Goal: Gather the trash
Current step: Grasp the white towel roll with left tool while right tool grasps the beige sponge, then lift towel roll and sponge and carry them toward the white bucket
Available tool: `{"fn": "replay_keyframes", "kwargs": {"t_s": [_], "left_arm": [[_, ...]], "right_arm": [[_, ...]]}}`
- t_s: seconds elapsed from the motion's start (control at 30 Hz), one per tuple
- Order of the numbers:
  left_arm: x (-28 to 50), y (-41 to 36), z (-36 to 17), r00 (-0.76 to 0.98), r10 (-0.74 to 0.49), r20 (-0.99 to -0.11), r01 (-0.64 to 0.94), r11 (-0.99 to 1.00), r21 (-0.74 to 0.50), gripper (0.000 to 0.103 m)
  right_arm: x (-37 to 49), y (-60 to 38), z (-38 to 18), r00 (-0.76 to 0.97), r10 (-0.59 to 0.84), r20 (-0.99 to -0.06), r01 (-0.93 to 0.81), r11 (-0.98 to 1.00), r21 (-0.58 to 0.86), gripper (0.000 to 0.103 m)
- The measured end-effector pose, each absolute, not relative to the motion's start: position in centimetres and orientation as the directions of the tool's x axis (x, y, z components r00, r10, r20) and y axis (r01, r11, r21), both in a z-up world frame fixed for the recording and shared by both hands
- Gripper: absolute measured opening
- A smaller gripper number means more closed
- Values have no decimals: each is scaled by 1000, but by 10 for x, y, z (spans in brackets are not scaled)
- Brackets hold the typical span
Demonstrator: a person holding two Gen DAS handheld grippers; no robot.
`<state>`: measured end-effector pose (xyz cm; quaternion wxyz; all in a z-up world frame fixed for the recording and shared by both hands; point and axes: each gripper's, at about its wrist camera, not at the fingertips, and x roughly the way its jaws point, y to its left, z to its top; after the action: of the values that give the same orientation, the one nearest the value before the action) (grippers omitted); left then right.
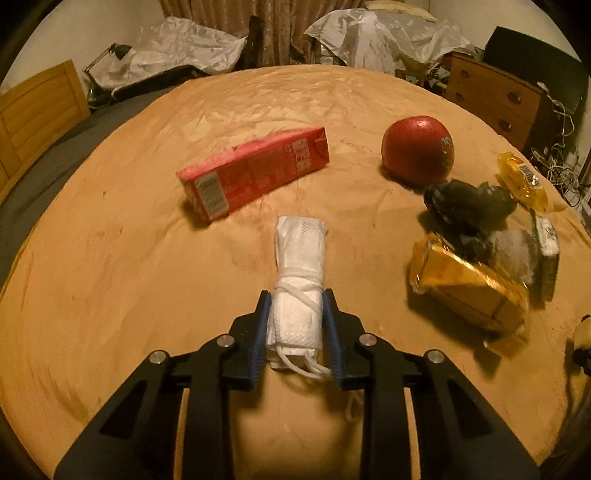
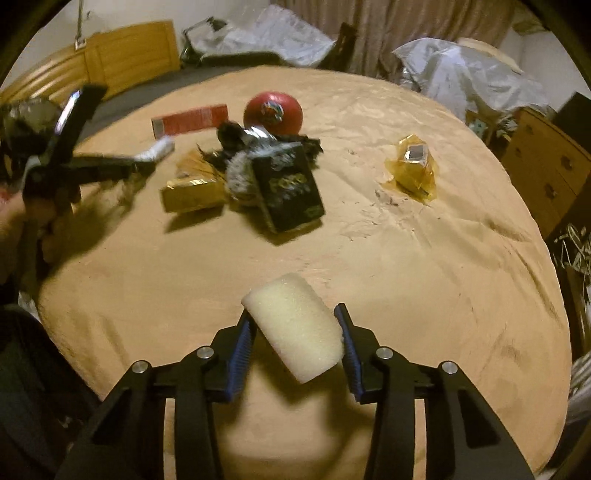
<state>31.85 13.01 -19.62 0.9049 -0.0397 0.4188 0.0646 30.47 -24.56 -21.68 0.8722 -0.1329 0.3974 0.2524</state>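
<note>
My left gripper [image 1: 295, 299] is shut on a rolled white cloth tied with string [image 1: 297, 280], held just above the tan blanket [image 1: 129, 277]. It also shows at the left of the right wrist view [image 2: 147, 157]. My right gripper [image 2: 293, 314] is shut on a pale foam block [image 2: 295, 328], held above the blanket. A trash pile lies ahead: a gold box [image 1: 469, 288] [image 2: 192, 194], a black box [image 2: 290, 192], dark crumpled wrapping [image 1: 465, 201] and a red carton [image 1: 255, 171] [image 2: 192, 120].
A red apple [image 1: 417, 149] [image 2: 275, 112] sits behind the pile. A yellow wrapper [image 2: 412, 170] [image 1: 522, 181] lies apart to the right. A wooden dresser [image 1: 495, 99] stands at the right, a wooden headboard [image 1: 33, 118] at the left, silver sheets [image 1: 369, 33] behind.
</note>
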Motion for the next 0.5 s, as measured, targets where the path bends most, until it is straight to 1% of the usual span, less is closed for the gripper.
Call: {"fn": "replay_keyframes", "kwargs": {"t_s": [0.2, 0.27, 0.5], "left_arm": [[282, 120, -190, 651, 63, -756, -151, 987, -48, 26], [267, 113, -187, 660, 67, -748, -141, 989, -37, 26], [210, 73, -178, 690, 20, -724, -72, 997, -41, 26]], "right_arm": [[272, -244, -193, 620, 358, -698, -484, 875, 20, 44], [262, -244, -191, 623, 369, -690, -465, 884, 53, 44], [230, -237, -204, 585, 394, -709, -463, 880, 107, 44]]}}
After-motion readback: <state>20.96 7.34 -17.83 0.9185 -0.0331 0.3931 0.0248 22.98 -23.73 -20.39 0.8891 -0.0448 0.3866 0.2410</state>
